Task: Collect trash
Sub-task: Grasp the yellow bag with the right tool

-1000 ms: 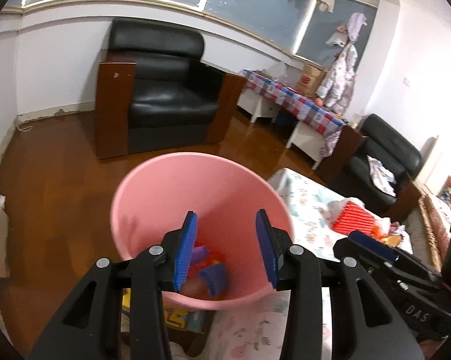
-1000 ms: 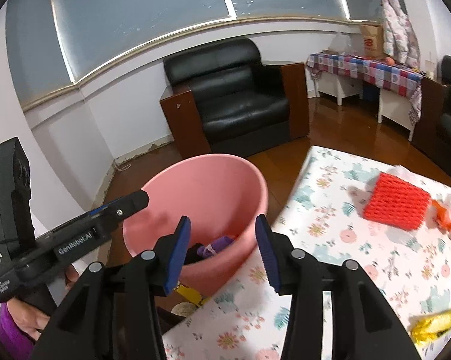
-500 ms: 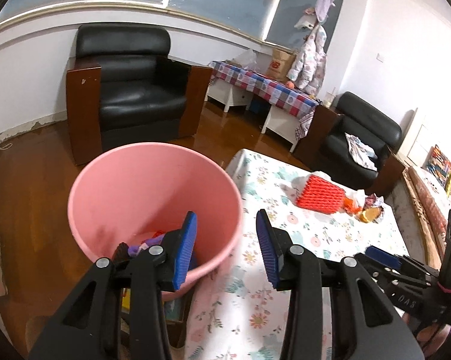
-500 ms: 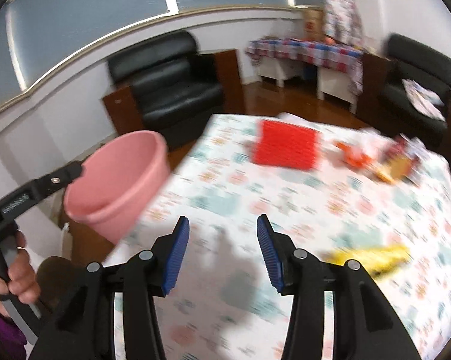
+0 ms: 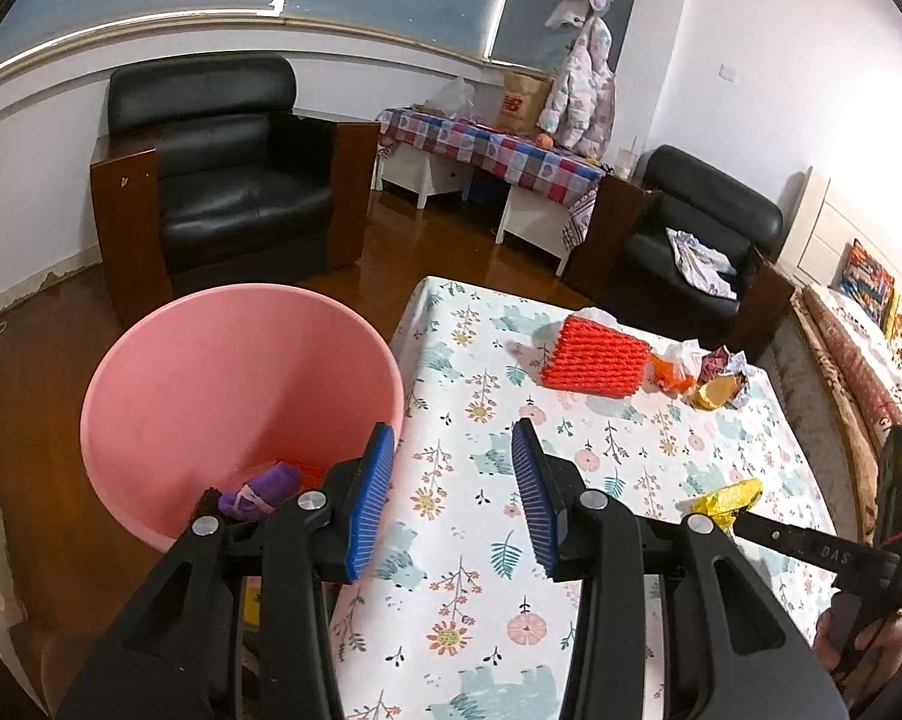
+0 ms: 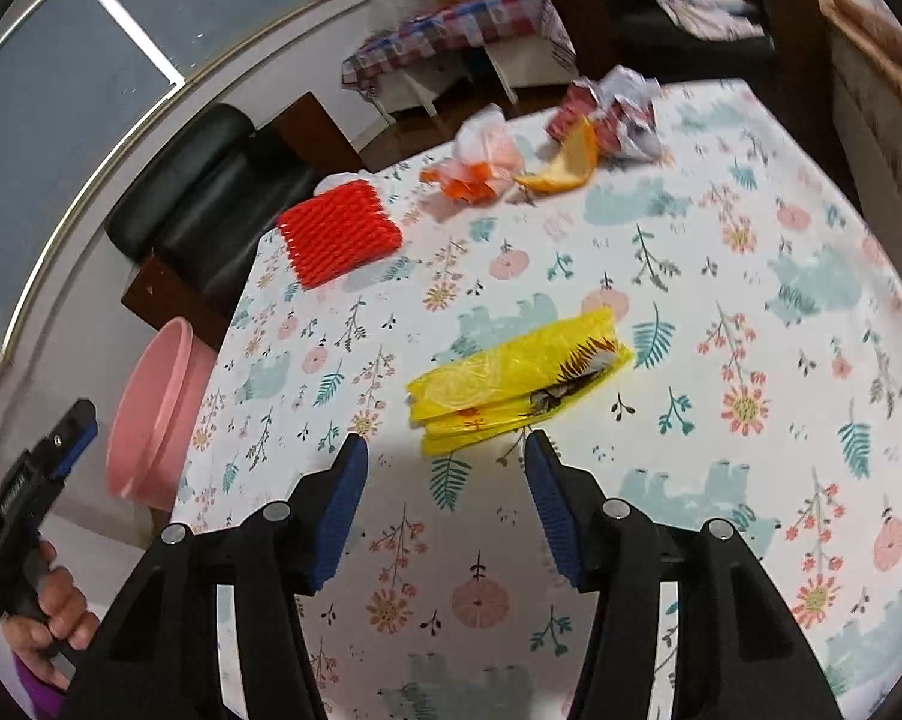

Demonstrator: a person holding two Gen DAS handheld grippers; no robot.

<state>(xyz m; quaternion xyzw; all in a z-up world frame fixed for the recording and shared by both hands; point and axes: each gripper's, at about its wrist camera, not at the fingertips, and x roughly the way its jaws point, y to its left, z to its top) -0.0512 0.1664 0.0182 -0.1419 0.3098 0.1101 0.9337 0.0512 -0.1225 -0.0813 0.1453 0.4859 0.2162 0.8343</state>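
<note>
Since the earlier frame the right hand-held gripper (image 6: 445, 468) has swung from the pink bin (image 6: 151, 414) to the yellow wrapper (image 6: 517, 378), its jaws just opening, nothing between them. The left hand-held gripper (image 5: 451, 492), jaws apart and empty, hangs by the bin at the tabletop's (image 6: 751, 276) edge. Best approach: straddle the wrapper's narrow width, pinching low. The wrapper is flat, crinkled, glossy, mid-tabletop.

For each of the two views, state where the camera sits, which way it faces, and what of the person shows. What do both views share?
Left wrist: on the left tongs, facing the pink bucket and table edge; right hand shows.
Right wrist: on the right tongs, angled down at the yellow wrapper; left hand shows.
Shared: bucket, wrapper, red foam net, floral tablecloth.
</note>
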